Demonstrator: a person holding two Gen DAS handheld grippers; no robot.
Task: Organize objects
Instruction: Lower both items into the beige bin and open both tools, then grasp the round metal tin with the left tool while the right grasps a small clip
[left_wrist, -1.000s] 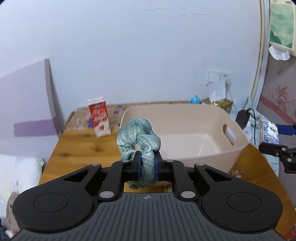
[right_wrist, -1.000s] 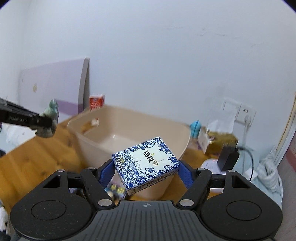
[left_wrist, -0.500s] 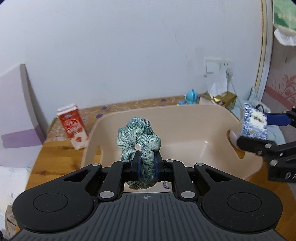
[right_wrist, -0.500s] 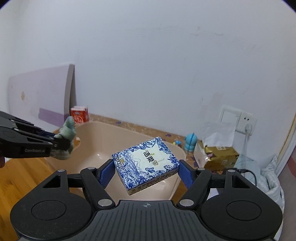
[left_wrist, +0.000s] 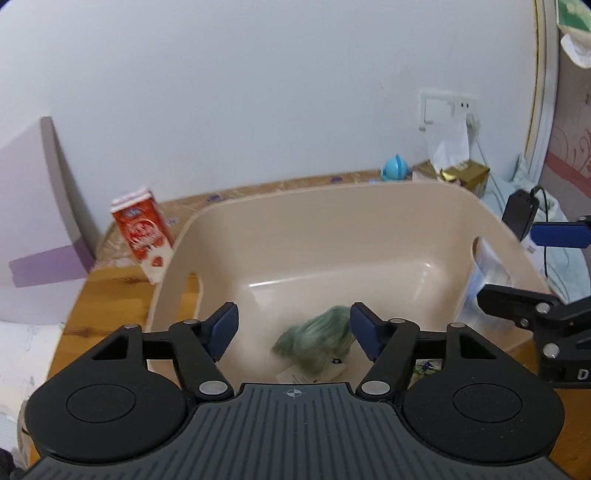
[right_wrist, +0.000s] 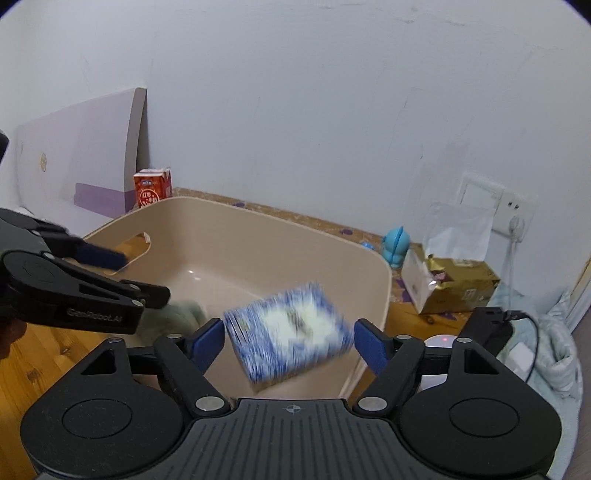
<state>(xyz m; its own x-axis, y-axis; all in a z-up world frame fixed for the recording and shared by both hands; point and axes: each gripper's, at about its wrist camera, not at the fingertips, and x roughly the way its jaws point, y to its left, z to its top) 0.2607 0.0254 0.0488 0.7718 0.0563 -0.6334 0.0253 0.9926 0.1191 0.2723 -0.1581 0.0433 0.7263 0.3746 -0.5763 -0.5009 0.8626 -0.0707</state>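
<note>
My left gripper (left_wrist: 293, 328) is open above the near side of the beige plastic tub (left_wrist: 332, 206). The green checked scrunchie (left_wrist: 317, 338) is blurred, free of the pads, low inside the tub. My right gripper (right_wrist: 290, 341) is open over the tub (right_wrist: 258, 225). The blue-and-white patterned box (right_wrist: 288, 336) is blurred between the pads, apart from both, dropping into the tub. It shows blurred in the left wrist view (left_wrist: 480, 291). The scrunchie shows in the right wrist view (right_wrist: 184, 314) beside the left gripper (right_wrist: 110, 280).
A red milk carton (left_wrist: 142, 232) stands left of the tub on the wooden table (left_wrist: 107, 291). A blue figurine (right_wrist: 397, 243), a gold box (right_wrist: 458, 284) and a black charger (left_wrist: 519, 214) sit to the right. A white and purple board (right_wrist: 81, 166) leans on the wall.
Both grippers opened. The scrunchie left the left pads and fell into the tub. The box left the right pads and is falling. Both grippers moved further over the tub.
</note>
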